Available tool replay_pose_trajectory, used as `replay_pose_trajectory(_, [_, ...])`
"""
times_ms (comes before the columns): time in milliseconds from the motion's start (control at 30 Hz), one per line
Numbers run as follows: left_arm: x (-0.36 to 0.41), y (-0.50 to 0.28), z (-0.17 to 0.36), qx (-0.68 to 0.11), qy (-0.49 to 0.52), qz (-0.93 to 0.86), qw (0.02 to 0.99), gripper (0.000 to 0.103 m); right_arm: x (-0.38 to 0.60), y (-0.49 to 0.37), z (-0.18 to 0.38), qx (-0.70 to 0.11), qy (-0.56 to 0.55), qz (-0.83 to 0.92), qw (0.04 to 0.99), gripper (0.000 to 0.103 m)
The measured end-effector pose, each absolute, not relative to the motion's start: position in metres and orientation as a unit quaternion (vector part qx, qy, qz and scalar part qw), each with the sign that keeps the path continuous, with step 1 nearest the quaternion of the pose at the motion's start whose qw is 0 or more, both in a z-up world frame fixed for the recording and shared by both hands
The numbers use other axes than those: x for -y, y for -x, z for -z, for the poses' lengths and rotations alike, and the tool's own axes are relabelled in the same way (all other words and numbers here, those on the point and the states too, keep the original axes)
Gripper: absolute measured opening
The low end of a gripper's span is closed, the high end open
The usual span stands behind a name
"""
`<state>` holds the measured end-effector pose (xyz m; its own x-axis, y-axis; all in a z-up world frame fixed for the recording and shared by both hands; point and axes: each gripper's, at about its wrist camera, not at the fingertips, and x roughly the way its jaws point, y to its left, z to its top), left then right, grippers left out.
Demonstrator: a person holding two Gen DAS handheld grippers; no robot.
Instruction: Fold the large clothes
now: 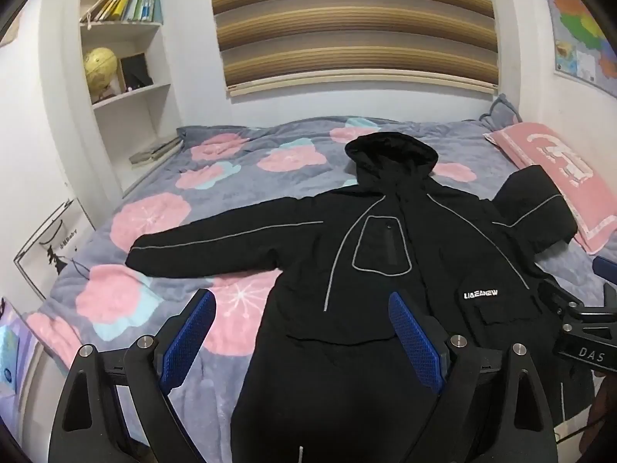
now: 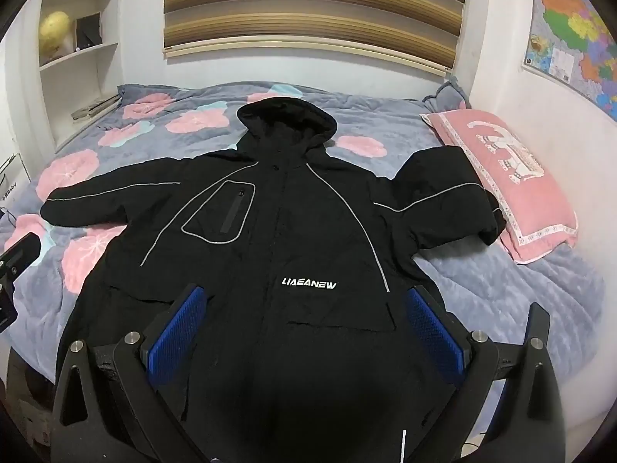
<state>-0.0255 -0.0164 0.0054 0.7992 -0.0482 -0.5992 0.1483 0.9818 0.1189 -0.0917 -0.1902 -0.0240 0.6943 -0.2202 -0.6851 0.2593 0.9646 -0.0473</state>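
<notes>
Garment: black hooded padded jacket with grey piping (image 2: 293, 231) lies face up, spread flat, centre of frame, on the bed with grey-and-pink floral quilt (image 2: 501, 293).
Progress: judged not begun; no fold visible, sleeves out. Sleeve at right rests against the pink pillow (image 2: 513, 177).
Remaining: sleeves in, body folded.
Left claw (image 1: 300, 328): wide open, empty, above lower hem.
Right claw (image 2: 304, 320): wide open, empty.
Containers: white wall shelf (image 1: 127, 88), upper left, holds books and a yellow globe (image 1: 99, 65).

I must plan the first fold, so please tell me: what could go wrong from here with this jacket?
1. The black hooded jacket looks padded, so folds may spring open.
2. One sleeve lies bent against the pink pillow; pulling it could drag the pillow.
3. The floral quilt may bunch up under the jacket.
</notes>
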Motion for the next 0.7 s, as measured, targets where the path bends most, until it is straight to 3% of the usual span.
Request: replay_pose_trajectory(700, [0.025,0.028,-0.004,-0.303,-0.086,0.047,0.948,0.092,0.186,0.082,0.035,-0.383,-0.016,0.128,0.915,0.103])
